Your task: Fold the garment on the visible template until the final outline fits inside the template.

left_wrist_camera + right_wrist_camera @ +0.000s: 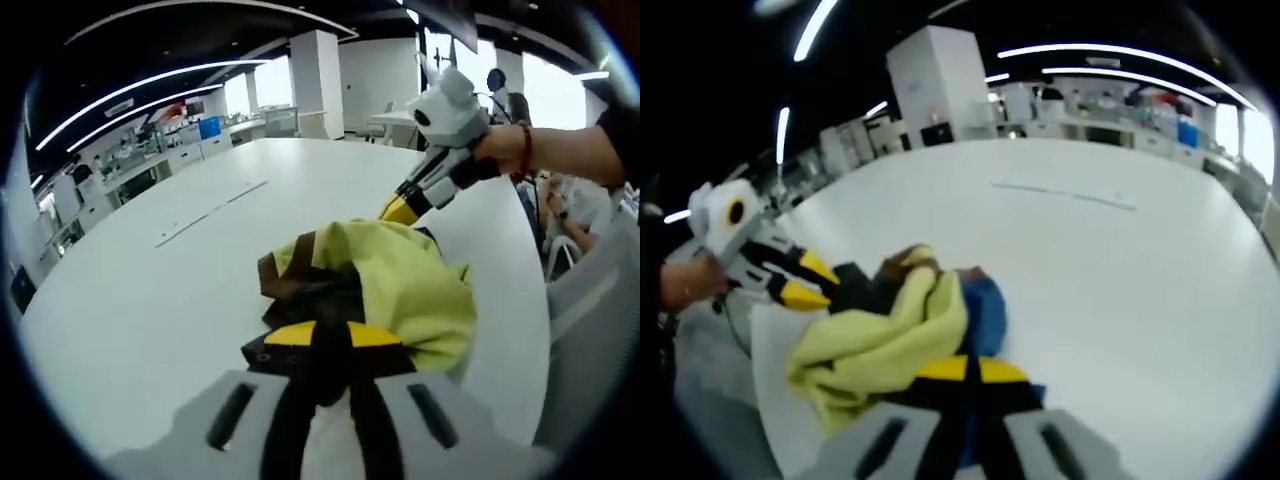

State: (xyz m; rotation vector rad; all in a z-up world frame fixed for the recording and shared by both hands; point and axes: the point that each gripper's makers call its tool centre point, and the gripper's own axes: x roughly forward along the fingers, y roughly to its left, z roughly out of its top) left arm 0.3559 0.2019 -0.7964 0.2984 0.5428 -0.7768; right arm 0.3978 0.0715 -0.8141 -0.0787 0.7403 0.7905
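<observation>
A bunched garment [405, 285], yellow-green with brown, black and blue parts, hangs lifted over the white table [140, 300]. My left gripper [330, 340] is shut on its dark near edge. My right gripper [405, 208] comes in from the upper right in a hand [500, 150] and meets the cloth's far side. In the right gripper view my right gripper [970, 370] is shut on the garment [890, 335] where yellow and blue cloth meet. The left gripper [808, 280] holds the black part at the left. Thin grey line marks [210, 212] lie on the table [1120, 300], also seen as line marks [1065, 193].
The table's curved edge [535, 330] runs along the right, with a white mesh chair [595, 300] just beyond it. A white column [315, 80] and lab benches [180, 145] stand far behind. A white cabinet [935, 75] rises past the table's far end.
</observation>
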